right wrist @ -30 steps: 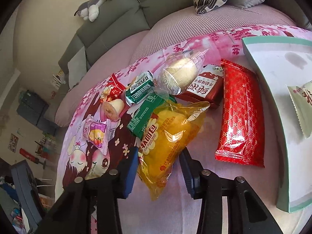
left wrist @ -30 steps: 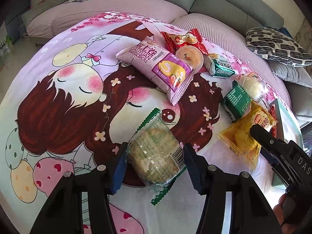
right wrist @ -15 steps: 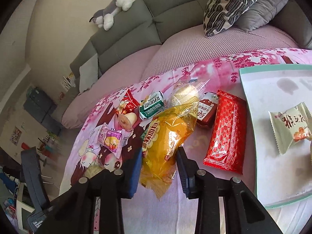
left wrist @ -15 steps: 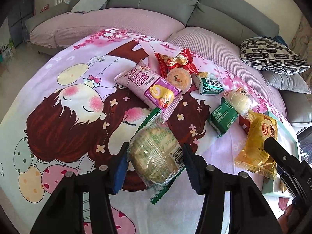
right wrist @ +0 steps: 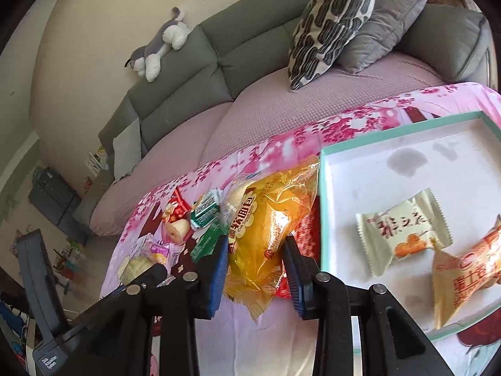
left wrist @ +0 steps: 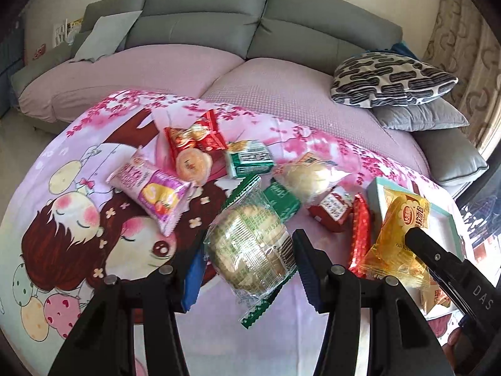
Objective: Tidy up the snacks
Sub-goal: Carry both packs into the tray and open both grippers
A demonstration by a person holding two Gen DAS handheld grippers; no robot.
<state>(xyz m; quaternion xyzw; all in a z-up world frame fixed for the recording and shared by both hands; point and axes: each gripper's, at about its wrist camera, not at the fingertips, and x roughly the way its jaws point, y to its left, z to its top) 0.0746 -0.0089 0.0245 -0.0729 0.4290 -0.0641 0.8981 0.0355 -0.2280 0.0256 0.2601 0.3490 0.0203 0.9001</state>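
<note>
My left gripper (left wrist: 247, 260) is shut on a clear, green-edged packet with a round cake (left wrist: 247, 232) and holds it above the cartoon bedsheet (left wrist: 78, 219). My right gripper (right wrist: 255, 260) is shut on a yellow bread packet (right wrist: 266, 225), which hangs in the air at the left edge of the white tray with a teal rim (right wrist: 322, 188). In the left wrist view, the same yellow packet (left wrist: 397, 235) hangs in front of the tray (left wrist: 375, 188). A cream packet (right wrist: 404, 232) and an orange packet (right wrist: 469, 269) lie in the tray.
Loose snacks lie on the sheet: a pink Swiss-roll packet (left wrist: 150, 188), a red packet (left wrist: 194, 134), a round cake (left wrist: 192, 166), a green packet (left wrist: 249, 159), a bun in clear wrap (left wrist: 310, 178) and a long red packet (left wrist: 360, 232). A grey sofa (left wrist: 203, 28) and a patterned pillow (left wrist: 391, 78) stand behind.
Both grippers have risen and swung right toward the tray with their packets. The yellow packet came up off the sheet and now hangs at the tray's edge.
</note>
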